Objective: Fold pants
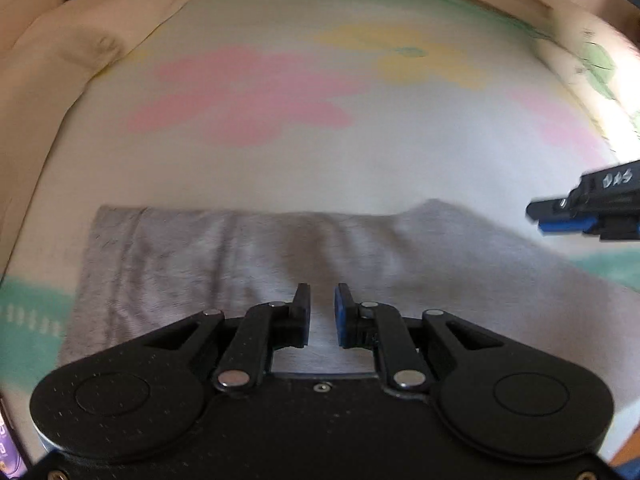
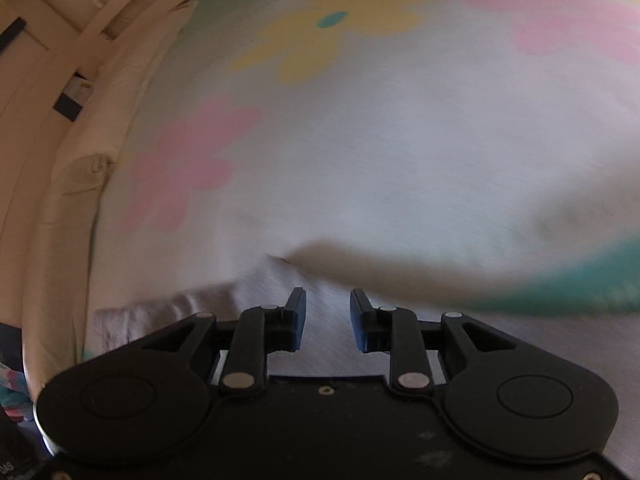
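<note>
Grey pants (image 1: 240, 256) lie flat and folded along their length on a white bedsheet (image 1: 320, 160) printed with pink and yellow flowers. My left gripper (image 1: 321, 292) hovers over the middle of the pants, its jaws a little apart with only the fabric below showing through the gap. My right gripper (image 1: 538, 216) enters from the right edge, above the far right part of the pants. In the right wrist view, the right gripper (image 2: 327, 298) is open and empty over the pants (image 2: 256, 284), near their far edge on the bedsheet (image 2: 400, 160). That view is motion-blurred.
A beige padded bed frame (image 1: 48, 60) curves along the left and far sides, also seen in the right wrist view (image 2: 48, 140). A teal band (image 2: 580, 280) crosses the sheet at the right. A colourful cloth (image 2: 12, 396) sits off the bed at lower left.
</note>
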A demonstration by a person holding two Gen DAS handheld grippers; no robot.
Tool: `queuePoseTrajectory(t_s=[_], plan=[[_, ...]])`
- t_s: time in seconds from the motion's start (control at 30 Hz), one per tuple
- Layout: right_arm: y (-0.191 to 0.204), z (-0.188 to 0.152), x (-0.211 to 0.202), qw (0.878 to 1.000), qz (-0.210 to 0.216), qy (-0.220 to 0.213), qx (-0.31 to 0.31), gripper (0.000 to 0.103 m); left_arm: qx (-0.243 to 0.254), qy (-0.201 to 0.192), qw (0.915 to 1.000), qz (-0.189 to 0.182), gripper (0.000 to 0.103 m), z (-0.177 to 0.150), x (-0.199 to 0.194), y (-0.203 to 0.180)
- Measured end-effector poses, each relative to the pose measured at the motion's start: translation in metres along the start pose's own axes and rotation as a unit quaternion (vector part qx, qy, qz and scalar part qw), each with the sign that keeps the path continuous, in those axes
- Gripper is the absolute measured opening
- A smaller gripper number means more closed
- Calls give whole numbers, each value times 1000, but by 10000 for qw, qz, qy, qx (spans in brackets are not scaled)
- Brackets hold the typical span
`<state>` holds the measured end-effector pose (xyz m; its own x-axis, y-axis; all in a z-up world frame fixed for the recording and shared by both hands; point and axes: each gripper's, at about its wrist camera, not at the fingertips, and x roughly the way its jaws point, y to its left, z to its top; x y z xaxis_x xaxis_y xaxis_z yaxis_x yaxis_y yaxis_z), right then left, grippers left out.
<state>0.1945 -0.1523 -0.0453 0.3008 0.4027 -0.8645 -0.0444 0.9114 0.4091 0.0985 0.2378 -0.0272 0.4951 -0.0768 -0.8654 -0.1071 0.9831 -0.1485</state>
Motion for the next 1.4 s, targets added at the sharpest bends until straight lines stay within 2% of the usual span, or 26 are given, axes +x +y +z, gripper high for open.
queuePoseTrajectory(t_s=[0.07,0.13,0.2,0.37,0.47,0.57,0.63,0.7,0.73,0.87,0.93,1.0,1.03,1.07,1.1,1.2,1.27,1.4], plan=[[13,9,16,9998,204,-55,12,29,-105,395,9991,96,20,-13,17,14],[26,16,34,9993,354,-60,49,31,-93,634,9979,-122,20,-35,28,23],[30,24,52,9994,354,23,31,31,33,405,9990,-174,20,-49,23,23],[40,35,84,9993,155,218,-276,32,-228,493,9983,-190,20,-47,27,24],[48,35,99,9958,181,618,-657,32,-362,601,9969,-344,20,-40,32,36],[53,32,103,9868,379,1114,-1108,32,-503,672,9952,-513,20,-34,37,52],[51,32,107,9799,563,1528,-1152,33,-571,712,9942,-577,20,-32,39,61],[48,34,111,9763,665,1712,-1140,33,-588,732,9938,-590,20,-31,41,63],[45,36,111,9765,695,1726,-1090,33,-567,729,9940,-580,20,-31,41,62],[43,51,121,9889,588,1280,-473,33,-355,649,9961,-481,20,-33,39,54],[40,49,128,9865,724,1439,-284,33,-306,614,9966,-447,20,-35,39,52],[42,48,129,9857,788,1438,-379,33,-277,586,9970,-429,20,-36,35,48],[42,48,128,9851,834,1446,-418,30,-265,567,9972,-415,20,-38,31,43],[40,47,127,9840,904,1499,-340,10,-247,538,9974,-403,20,-39,31,42],[39,47,125,9840,904,1503,-303,7,-226,504,9977,-388,20,-40,30,40],[44,50,103,9931,830,771,-292,7,-50,339,9990,-277,20,-47,27,32],[43,51,104,9954,709,609,-206,6,185,235,9995,-129,20,-52,29,22],[34,38,127,9965,527,626,180,5,568,80,9983,90,21,-61,30,7]])
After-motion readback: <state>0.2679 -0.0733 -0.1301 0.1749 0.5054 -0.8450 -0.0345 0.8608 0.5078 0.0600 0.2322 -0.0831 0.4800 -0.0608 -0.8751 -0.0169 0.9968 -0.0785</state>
